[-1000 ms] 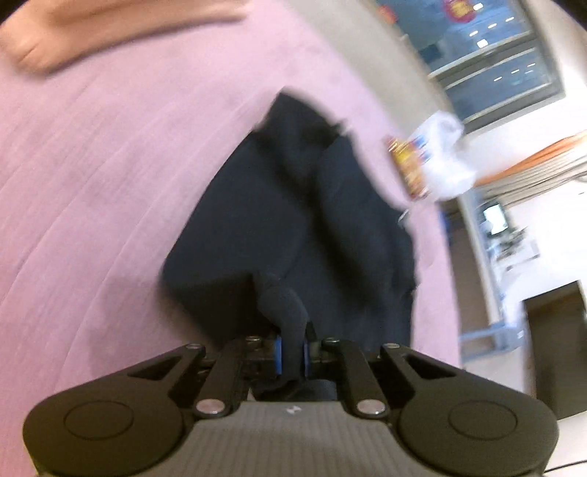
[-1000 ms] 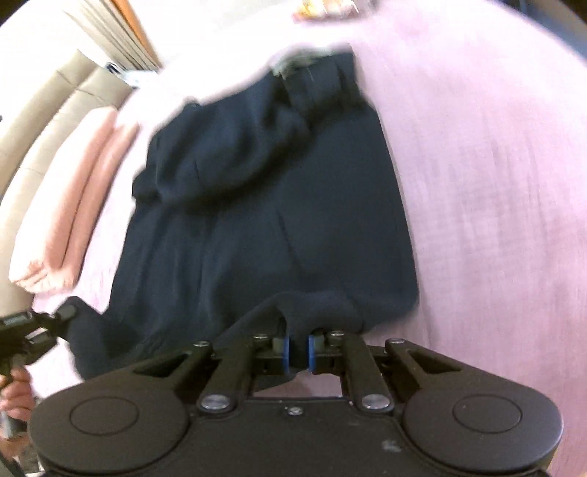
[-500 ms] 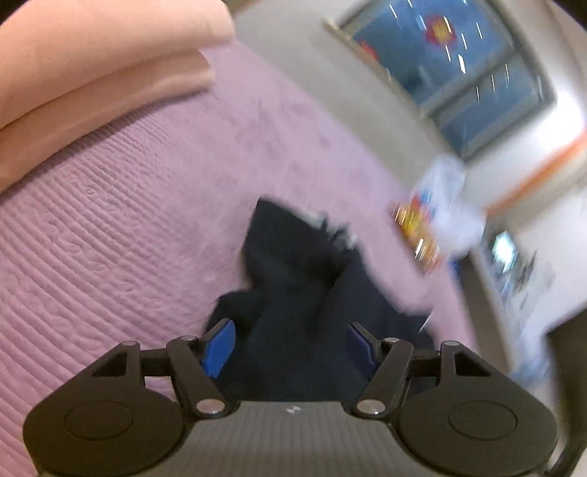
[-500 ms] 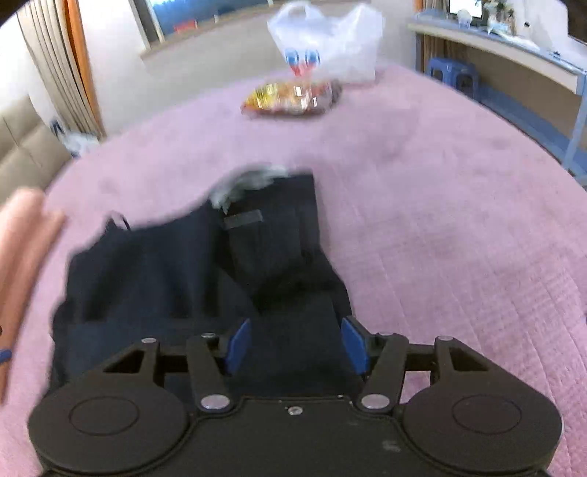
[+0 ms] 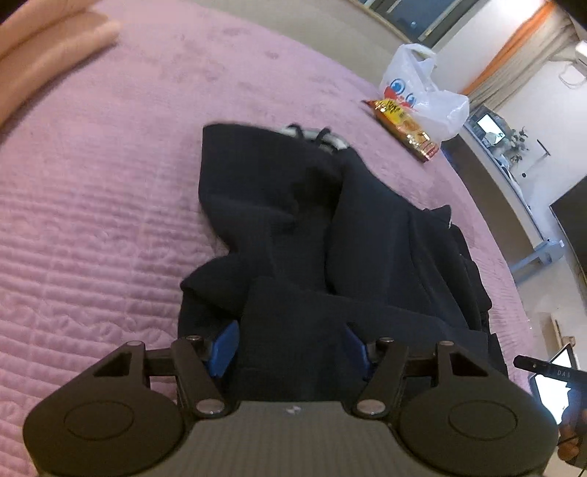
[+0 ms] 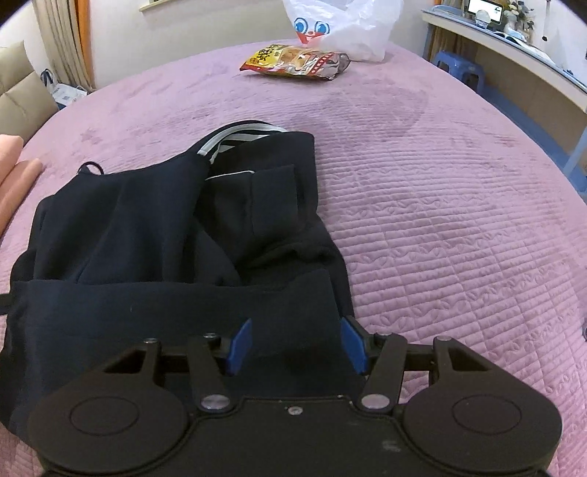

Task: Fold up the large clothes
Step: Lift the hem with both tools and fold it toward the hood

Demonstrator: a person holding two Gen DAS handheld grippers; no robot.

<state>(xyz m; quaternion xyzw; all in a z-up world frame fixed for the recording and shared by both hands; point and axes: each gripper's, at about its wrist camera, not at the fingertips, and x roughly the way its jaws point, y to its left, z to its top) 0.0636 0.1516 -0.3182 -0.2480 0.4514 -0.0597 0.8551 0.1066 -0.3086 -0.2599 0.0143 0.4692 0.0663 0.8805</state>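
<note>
Both the left gripper (image 5: 290,348) and right gripper (image 6: 297,343), fingers spread wide and gripping nothing, are hovering over the folded-over hem of the dark navy fabric garment (image 6: 165,227), evidently just laid flat on the quilted pink bedspread (image 6: 440,205).

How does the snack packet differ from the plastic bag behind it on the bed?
The snack packet lies flat and is printed in yellow and red; the plastic bag stands puffed up, white and translucent with a blue-eyed cartoon face. The packet is lower and nearer the dark garment. Both rest on the pink quilt.
</note>
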